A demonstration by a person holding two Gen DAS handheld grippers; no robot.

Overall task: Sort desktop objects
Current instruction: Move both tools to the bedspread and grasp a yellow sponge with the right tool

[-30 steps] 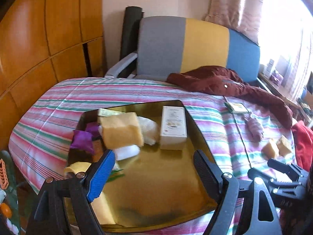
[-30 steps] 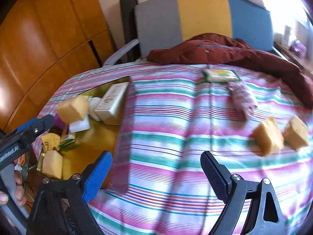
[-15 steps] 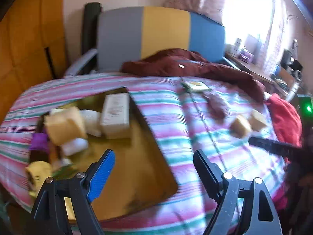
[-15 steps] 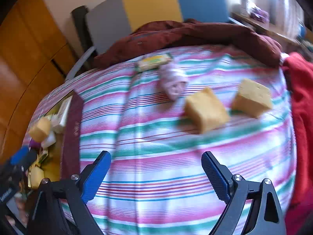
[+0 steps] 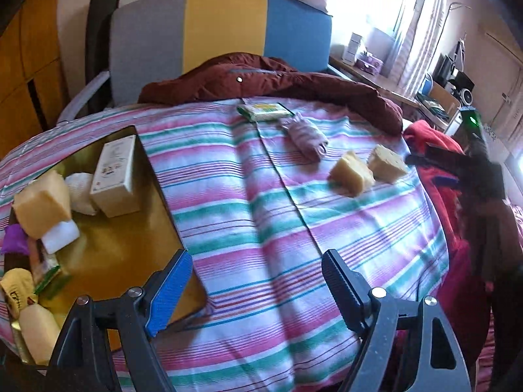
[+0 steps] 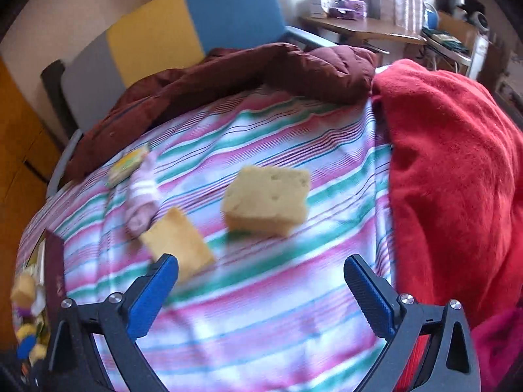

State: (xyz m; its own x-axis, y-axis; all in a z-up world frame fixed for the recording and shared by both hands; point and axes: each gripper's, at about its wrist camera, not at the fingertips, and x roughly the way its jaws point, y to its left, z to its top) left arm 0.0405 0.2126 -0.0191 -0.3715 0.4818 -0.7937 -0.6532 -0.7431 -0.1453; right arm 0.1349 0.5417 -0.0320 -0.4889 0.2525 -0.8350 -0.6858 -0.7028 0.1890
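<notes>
Since a second ago both views have swung right, from the gold tray [image 5: 130, 254] toward the two yellow sponges [image 6: 268, 199]. The left gripper [image 5: 256, 289] hangs empty, jaws wide, over the striped cloth [image 5: 248, 215]. Only its view shows the tray's white box [image 5: 114, 176] and sponge clearly. The right gripper [image 6: 261, 294] is opening, nothing between its jaws; the porous, pale sponges lie just beyond it, beside a red blanket [image 6: 457, 176].

We see the left gripper [image 5: 258, 281], jaws apart and empty, above the striped cloth [image 5: 261, 228]; the gold tray [image 5: 130, 245] sits at its left edge, two sponges [image 5: 366, 170] near its right edge.
</notes>
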